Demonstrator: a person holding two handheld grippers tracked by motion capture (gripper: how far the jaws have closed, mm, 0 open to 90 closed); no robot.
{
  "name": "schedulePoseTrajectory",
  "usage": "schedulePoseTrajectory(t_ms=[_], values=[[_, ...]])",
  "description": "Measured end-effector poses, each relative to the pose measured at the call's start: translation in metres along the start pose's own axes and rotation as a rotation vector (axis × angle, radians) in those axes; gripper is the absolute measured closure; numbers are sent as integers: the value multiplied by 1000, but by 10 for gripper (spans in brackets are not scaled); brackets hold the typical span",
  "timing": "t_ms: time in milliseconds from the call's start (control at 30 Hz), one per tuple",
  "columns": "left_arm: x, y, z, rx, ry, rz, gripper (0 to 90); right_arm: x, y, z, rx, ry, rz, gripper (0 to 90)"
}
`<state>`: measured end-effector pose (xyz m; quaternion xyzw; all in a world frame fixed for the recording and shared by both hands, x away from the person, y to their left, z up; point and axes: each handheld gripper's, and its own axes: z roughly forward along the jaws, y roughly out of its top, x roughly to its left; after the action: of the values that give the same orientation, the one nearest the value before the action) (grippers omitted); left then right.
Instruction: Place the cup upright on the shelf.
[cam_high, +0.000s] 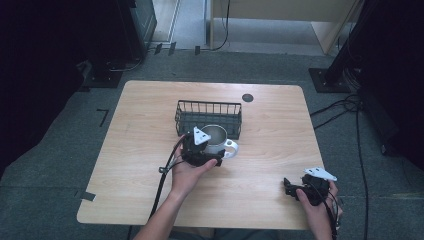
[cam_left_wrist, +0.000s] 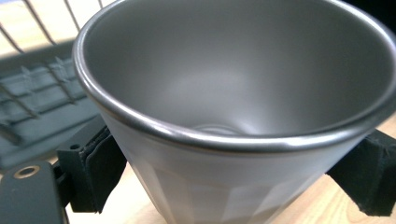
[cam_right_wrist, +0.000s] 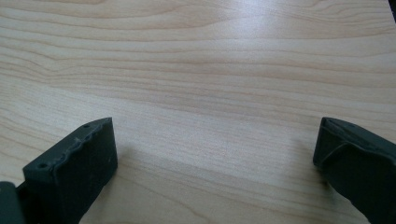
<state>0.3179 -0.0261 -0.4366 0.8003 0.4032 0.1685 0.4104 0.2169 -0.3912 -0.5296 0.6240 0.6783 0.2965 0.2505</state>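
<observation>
gripping mug (cam_left_wrist: 224, 154), left tool (cam_high: 206, 159)

The mug (cam_high: 218, 140) stands just before the basket (cam_high: 208, 118).

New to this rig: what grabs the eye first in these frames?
The metal mug at mid-table, just in front of the black wire basket, with the left gripper closed around its body; in the left gripper view its empty steel interior looms large between the pads. The right gripper sits open and idle over bare wood near the table's front right corner.
</observation>
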Motion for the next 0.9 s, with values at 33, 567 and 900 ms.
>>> schedulePoseTrajectory(t_ms=[33, 567, 900], values=[[5, 5, -4, -11, 9, -8, 87, 0, 0, 0, 0, 0, 2, 0], [43, 43, -19, -60, 84, -55, 88, 0, 0, 0, -1, 0, 2, 0], [58, 63, -17, -76, 119, -67, 88, 0, 0, 0, -1, 0, 2, 0]])
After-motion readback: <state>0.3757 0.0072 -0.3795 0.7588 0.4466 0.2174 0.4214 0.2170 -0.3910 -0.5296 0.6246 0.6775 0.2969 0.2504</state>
